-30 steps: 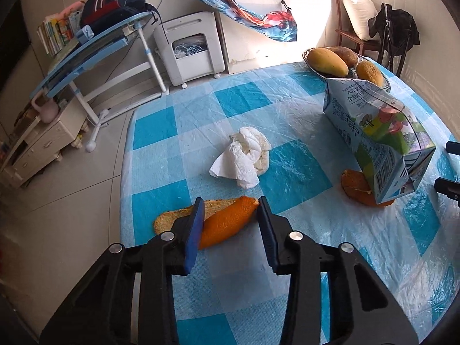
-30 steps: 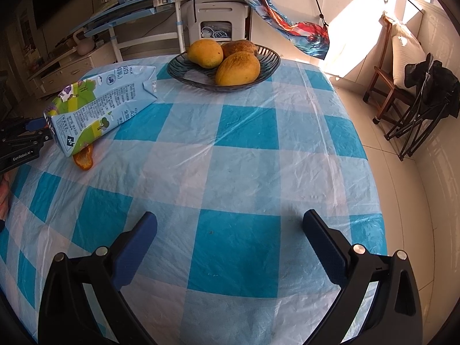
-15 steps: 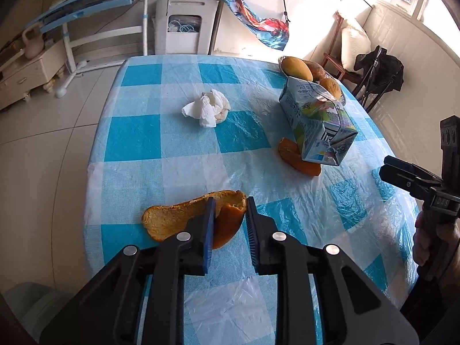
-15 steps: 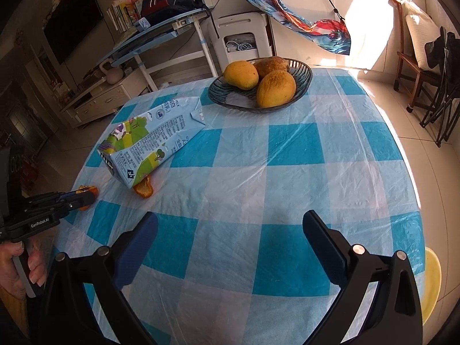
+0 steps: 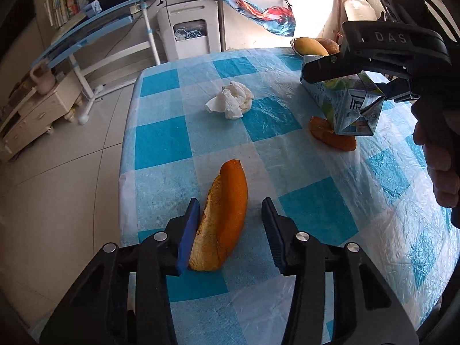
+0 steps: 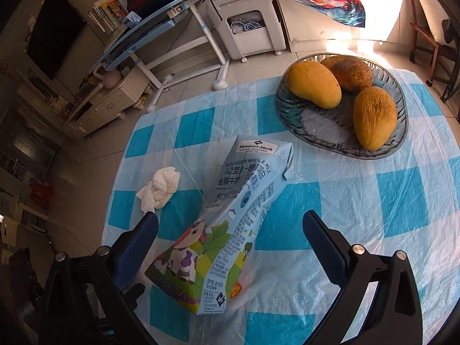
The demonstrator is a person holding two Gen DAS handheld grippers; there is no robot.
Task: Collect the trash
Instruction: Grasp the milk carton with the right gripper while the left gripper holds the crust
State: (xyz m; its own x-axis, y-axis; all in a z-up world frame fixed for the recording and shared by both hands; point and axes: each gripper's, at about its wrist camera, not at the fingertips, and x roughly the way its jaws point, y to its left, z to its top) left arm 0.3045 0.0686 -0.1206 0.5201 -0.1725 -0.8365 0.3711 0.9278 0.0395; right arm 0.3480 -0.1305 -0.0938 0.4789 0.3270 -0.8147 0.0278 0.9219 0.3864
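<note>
Left gripper [image 5: 230, 224], low in the frame, is opening around the orange peel [image 5: 222, 215]; right gripper [image 6: 230, 238] is hanging wide apart over the milk carton [image 6: 221, 227] at frame centre.

**Readable text in this shot: mostly the milk carton**

The milk carton [image 6: 230, 215] carries nearly all of it. Up at its 12 o'clock end, a white label reads "Member's Mark". Just below that, toward 6 o'clock, there's "A2" and "WHOLE MILK" in a small line, followed by bigger Chinese characters I can't fully make out. The fine print panels down the side are too small to read.

Other than that, the black body of the right gripper [image 5: 382, 38] has raised letters "DAS" at about 2 o'clock in the left wrist view.
</note>
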